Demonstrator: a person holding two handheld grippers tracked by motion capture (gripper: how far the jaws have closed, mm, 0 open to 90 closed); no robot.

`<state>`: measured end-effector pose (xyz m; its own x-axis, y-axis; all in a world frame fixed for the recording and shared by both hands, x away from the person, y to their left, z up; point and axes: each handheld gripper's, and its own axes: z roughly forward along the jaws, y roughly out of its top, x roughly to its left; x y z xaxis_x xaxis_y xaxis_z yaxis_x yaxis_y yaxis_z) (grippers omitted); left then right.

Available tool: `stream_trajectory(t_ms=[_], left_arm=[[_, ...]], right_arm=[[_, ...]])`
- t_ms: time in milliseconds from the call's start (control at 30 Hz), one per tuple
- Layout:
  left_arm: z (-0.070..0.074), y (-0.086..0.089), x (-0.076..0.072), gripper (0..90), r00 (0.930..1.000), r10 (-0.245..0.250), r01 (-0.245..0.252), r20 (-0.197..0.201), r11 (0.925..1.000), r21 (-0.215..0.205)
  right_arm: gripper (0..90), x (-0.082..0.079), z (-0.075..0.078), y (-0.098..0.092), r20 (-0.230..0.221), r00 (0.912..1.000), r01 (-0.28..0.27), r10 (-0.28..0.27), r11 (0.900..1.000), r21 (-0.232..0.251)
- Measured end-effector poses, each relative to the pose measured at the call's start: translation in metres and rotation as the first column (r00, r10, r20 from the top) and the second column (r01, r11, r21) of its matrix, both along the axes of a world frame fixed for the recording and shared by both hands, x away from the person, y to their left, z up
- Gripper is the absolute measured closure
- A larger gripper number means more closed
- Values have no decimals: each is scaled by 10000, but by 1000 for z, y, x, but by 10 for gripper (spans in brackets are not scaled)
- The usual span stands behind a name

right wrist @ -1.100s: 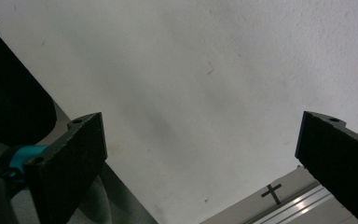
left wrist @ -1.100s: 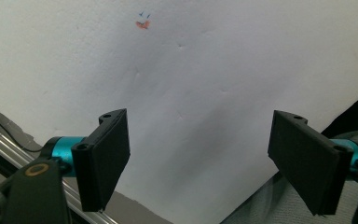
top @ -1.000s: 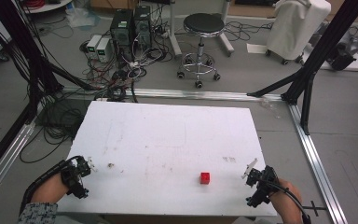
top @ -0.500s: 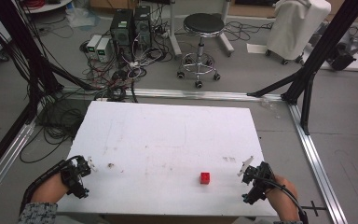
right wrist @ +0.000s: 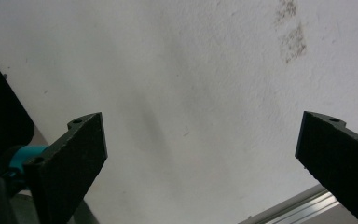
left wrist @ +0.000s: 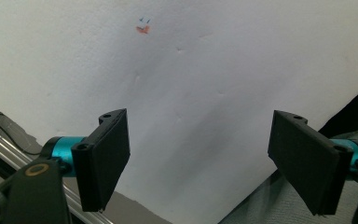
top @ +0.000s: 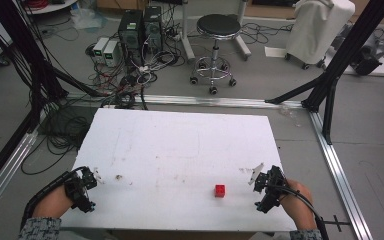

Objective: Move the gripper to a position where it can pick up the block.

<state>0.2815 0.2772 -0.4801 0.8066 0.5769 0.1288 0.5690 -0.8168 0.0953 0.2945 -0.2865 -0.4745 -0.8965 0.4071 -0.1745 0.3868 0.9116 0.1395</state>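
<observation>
Both grippers sit parked at the near corners of the bench [top: 180, 150] with fingers spread wide and empty, left gripper [top: 89, 181] well apart from the red cube [top: 220, 190], right gripper [top: 258, 184] nearer, probably just waiting to start.

The left gripper [top: 82, 186] sits at the near left, the right gripper [top: 267, 189] at the near right, well apart; both have their fingers [left wrist: 103, 156] spread wide.
</observation>
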Motion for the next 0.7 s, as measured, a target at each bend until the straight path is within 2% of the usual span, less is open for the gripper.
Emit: stream_trajectory(t_ms=[200, 400, 500, 633, 700], left_arm=[[0, 1, 0, 210, 10000, 55, -55, 11, 10000, -50], [-1, 2, 0, 210, 10000, 90, -90, -4, 9999, -76], [-1, 2, 0, 210, 10000, 89, -89, -16, 9999, -82], [-1, 2, 0, 210, 10000, 63, -64, -59, 9999, -79], [-1, 3, 0, 210, 10000, 70, -70, -13, 9999, -88]], right_arm=[[12, 10, 0, 12, -181, 9977, -656, 656, 9978, 17], [12, 15, 3, 27, -198, 9913, -1305, 1303, 9914, -135], [12, 17, 4, 34, -300, 9839, -1759, 1760, 9844, 72], [12, 20, 2, 41, -418, 9745, -2207, 2203, 9753, -52], [12, 21, 2, 46, -460, 9668, -2517, 2514, 9678, -9]])
